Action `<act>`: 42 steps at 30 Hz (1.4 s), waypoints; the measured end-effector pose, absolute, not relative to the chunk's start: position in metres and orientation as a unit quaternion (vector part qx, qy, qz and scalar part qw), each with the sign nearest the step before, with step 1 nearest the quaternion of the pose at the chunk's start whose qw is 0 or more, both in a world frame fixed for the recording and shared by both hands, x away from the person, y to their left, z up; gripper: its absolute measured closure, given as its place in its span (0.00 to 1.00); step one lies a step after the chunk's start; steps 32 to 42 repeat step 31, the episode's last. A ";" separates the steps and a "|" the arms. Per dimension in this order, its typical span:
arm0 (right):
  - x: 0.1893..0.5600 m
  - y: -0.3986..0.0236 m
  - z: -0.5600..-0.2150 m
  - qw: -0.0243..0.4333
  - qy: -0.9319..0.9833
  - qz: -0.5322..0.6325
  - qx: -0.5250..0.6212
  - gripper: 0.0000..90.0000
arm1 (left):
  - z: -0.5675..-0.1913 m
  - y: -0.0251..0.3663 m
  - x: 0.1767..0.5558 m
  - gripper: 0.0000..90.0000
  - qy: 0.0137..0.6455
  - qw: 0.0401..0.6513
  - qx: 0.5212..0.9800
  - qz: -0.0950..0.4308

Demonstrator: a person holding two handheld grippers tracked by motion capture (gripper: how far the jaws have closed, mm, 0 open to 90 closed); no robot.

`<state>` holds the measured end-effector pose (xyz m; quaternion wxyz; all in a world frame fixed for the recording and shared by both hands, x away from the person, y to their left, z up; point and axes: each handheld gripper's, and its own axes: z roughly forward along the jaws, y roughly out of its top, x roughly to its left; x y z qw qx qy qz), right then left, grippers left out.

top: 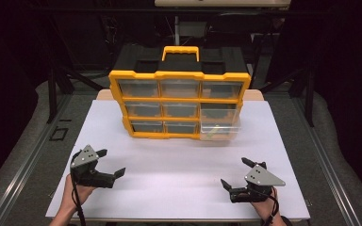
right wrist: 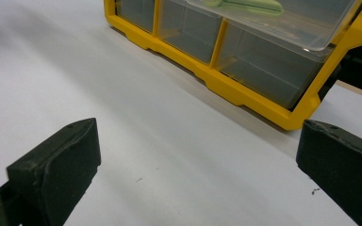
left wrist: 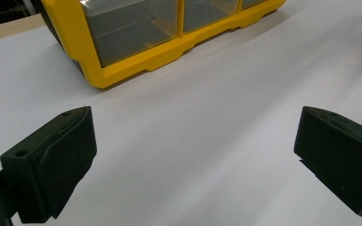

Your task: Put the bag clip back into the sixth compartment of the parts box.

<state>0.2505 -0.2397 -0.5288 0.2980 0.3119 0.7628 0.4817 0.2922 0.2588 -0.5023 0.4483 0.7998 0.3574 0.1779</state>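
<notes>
A yellow-framed organiser (top: 179, 101) with clear drawers and a yellow handle stands upright at the back of the white table (top: 179, 165). One clear drawer (top: 219, 123) at its right side is pulled out, and a pale green object (right wrist: 245, 4) lies inside it. My left gripper (top: 111, 163) rests open near the front left, its jaws wide apart over bare table. At the front right my right gripper (top: 236, 173) is open too, with nothing between its jaws. The organiser's lower corner (left wrist: 122, 66) lies ahead of the left gripper.
The white sheet ends at a front edge just behind both hands. Grey padded floor and black frame bars flank the table on both sides. Dark equipment stands behind the organiser.
</notes>
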 end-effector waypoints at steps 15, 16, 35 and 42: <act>0.250 -0.240 -0.529 0.298 0.763 0.482 0.312 0.00 | -0.523 0.264 0.282 0.00 0.374 0.439 0.795 0.190; 0.250 -0.240 -0.529 0.297 0.763 0.482 0.312 0.00 | -0.525 0.265 0.280 0.00 0.376 0.441 0.791 0.194; 0.249 -0.241 -0.528 0.294 0.761 0.492 0.302 0.00 | -0.533 0.268 0.270 0.00 0.386 0.446 0.782 0.202; 0.249 -0.241 -0.528 0.294 0.761 0.492 0.302 0.00 | -0.533 0.268 0.270 0.00 0.386 0.446 0.782 0.202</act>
